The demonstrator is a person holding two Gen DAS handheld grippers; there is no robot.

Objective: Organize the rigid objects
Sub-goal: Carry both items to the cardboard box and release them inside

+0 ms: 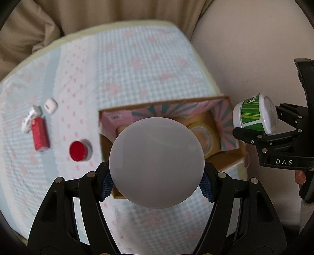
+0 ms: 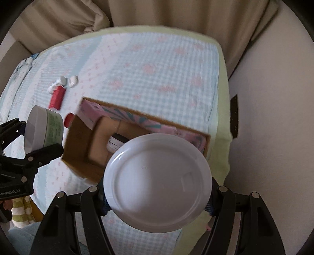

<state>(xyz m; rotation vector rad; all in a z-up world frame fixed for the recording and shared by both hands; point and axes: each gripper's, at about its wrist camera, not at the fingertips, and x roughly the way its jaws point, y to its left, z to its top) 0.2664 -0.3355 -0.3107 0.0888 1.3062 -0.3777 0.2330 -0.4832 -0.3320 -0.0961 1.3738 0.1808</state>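
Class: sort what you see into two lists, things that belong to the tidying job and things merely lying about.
Job:
left tool gripping pale jar
right tool gripping green-striped jar
cardboard box
red-lidded jar
red box
white tube
small white case

Lying about:
beige curtain
checked cloth

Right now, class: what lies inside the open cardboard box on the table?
Inside the cardboard box lies a round yellow-rimmed container. The white jar held in the left claw hides the box's near part, so anything there cannot be seen.

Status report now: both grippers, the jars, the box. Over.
Left gripper shut on pale green jar. Right gripper shut on green striped jar. Both above cardboard box. Nothing in the way.
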